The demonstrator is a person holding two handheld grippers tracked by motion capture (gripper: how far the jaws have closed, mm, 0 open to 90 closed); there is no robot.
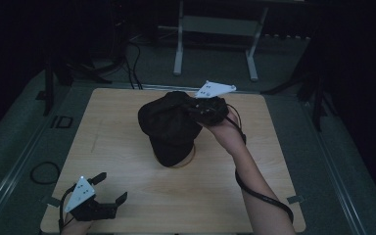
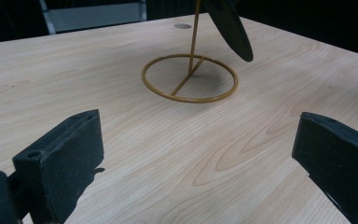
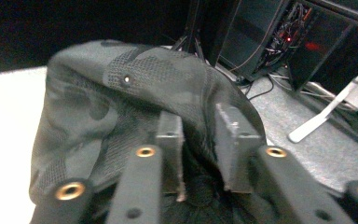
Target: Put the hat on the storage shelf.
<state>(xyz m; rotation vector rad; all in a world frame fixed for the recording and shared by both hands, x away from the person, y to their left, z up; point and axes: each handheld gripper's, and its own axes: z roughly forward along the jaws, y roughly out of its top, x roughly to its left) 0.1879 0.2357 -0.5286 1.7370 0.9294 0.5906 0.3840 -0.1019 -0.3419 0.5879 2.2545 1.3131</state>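
A black camouflage cap hangs on a thin gold wire stand in the middle of the wooden table. My right gripper is at the cap's far right side, a hand behind it. In the right gripper view its jaws stand a little apart over the cap's fabric, and the pads do not press on it. My left gripper rests open at the table's near left corner. In the left gripper view it faces the stand's ring base and the cap's brim, with nothing between its fingers.
Dark floor surrounds the table. A white metal frame stands behind the far edge, with cables on the floor near it. A cable loop lies on the floor at the left. The right gripper's cable trails along the forearm.
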